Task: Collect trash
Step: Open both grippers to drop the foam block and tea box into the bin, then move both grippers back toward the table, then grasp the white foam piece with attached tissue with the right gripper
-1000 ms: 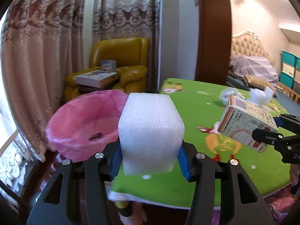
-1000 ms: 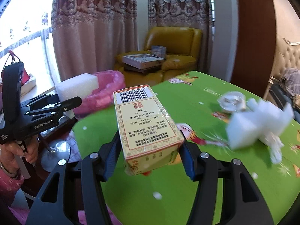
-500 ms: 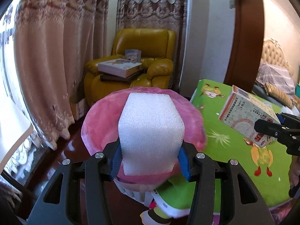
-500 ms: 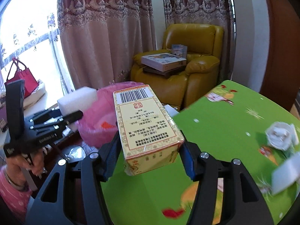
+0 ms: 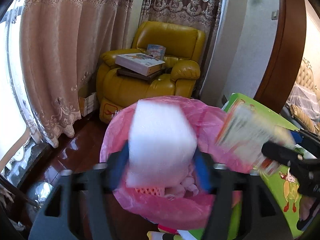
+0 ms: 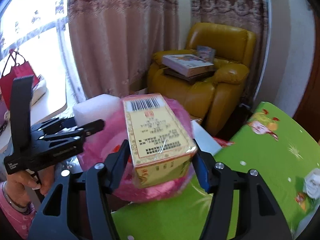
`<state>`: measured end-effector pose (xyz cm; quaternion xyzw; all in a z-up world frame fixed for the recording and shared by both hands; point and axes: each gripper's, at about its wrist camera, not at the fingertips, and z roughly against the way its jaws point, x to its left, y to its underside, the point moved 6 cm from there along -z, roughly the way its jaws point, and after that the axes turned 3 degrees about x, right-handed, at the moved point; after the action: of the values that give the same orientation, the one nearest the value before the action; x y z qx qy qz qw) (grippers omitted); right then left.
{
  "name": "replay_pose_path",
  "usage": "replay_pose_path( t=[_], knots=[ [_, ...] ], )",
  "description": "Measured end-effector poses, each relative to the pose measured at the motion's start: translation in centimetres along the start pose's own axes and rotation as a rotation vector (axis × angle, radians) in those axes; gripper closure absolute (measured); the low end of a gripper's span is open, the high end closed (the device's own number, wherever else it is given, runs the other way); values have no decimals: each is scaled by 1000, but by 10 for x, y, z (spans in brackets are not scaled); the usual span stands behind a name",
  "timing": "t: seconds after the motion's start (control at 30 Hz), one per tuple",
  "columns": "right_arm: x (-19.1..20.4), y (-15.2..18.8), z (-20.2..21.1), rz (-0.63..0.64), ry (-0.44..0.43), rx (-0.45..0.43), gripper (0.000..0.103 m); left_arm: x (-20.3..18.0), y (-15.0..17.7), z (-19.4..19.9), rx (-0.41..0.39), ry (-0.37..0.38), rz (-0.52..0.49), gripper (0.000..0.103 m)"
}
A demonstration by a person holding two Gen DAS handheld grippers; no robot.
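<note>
A white foam block (image 5: 160, 144) hangs blurred over the pink-lined trash bin (image 5: 208, 120). It sits between the jaws of my left gripper (image 5: 161, 166), which are opening, and the blue pads stand clear of its sides. My right gripper (image 6: 160, 166) is also opening. The yellow barcoded carton (image 6: 158, 140) lies loose between its pads, above the bin's (image 6: 100, 146) near rim. In the left wrist view the carton (image 5: 250, 134) is a blur at the right. The right wrist view shows the foam block (image 6: 94, 108) at the left gripper's (image 6: 90, 124) tips.
The green cartoon-print table (image 6: 260, 160) lies to the right with crumpled white trash (image 6: 312, 184) on it. A yellow armchair (image 5: 152, 80) stacked with boxes stands behind the bin, with curtains beside it. A person's hand (image 6: 26, 180) holds the left gripper.
Both grippers swung left from the table to above the pink bin. Their jaws have spread off the foam block and the carton, which were gripped before.
</note>
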<state>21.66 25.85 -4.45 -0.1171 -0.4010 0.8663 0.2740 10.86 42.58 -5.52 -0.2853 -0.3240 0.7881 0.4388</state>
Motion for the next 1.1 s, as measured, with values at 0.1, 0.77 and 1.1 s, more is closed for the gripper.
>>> replay_pose_path(
  t=[0.1, 0.77, 1.1],
  knots=[
    [-4, 6, 12, -4, -1, -26, 29, 3, 1, 11, -50, -20, 38, 18],
    [-200, 180, 185, -270, 310, -87, 29, -253, 88, 34, 16, 246, -331, 13],
    [-312, 235, 229, -398, 429, -71, 27, -370, 130, 11, 95, 372, -413, 13]
  ],
)
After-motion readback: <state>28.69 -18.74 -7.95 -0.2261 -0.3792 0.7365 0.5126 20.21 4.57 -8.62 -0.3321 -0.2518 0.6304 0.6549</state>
